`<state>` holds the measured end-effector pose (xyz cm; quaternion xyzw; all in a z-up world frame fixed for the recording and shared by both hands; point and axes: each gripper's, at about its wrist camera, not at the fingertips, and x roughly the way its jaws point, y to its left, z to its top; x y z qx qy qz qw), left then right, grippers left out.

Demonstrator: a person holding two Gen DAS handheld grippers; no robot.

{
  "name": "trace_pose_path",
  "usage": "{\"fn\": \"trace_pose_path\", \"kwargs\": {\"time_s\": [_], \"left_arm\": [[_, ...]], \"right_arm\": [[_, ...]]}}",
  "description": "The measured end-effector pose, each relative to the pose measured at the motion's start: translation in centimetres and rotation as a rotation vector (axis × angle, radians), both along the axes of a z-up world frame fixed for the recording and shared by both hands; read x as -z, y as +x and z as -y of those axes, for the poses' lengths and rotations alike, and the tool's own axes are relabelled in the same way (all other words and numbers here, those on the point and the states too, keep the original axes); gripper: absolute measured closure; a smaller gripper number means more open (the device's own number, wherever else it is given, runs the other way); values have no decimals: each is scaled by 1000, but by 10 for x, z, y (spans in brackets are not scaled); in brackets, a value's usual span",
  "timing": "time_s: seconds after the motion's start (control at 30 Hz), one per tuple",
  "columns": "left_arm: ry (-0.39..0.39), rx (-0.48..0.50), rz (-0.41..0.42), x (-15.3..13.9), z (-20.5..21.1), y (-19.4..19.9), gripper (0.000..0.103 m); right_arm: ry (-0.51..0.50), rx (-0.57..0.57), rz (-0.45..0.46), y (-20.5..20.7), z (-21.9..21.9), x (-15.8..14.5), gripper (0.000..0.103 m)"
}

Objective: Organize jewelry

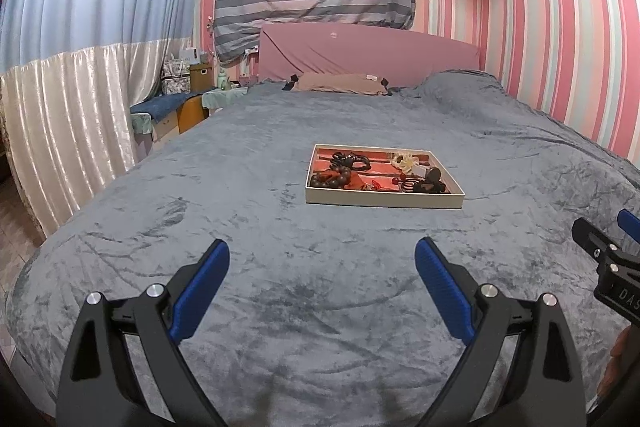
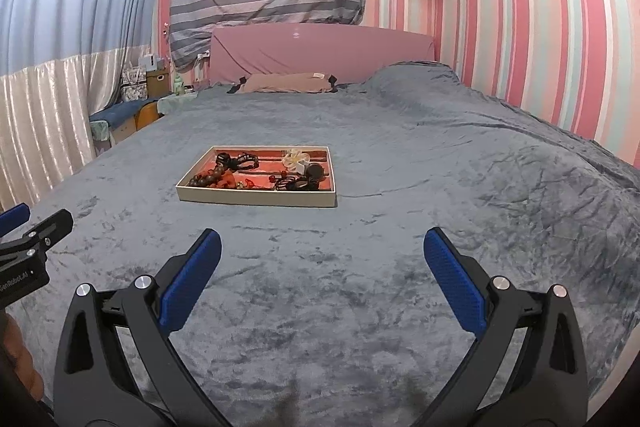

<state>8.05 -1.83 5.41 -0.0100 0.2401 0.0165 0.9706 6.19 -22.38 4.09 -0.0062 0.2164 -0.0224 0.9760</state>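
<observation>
My left gripper [image 1: 322, 259] is wide open, empty, pointing 12 o'clock. My right gripper [image 2: 322, 249] is likewise spread and empty. They're level side by side, with right's tip at my left cam's 3 o'clock.

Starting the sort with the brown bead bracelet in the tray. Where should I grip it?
Grip the brown bead bracelet on its upper bead arc, coming from above with the open left gripper. It lies flat in the tray, whose near wall likely blocks a low approach.
</observation>
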Motion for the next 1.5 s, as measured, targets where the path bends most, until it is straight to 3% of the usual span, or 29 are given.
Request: {"fn": "trace_pose_path", "kwargs": {"time_s": [1.5], "left_arm": [[37, 0, 38, -8, 5, -3, 11]], "right_arm": [[11, 37, 4, 1, 5, 1, 4]]}}
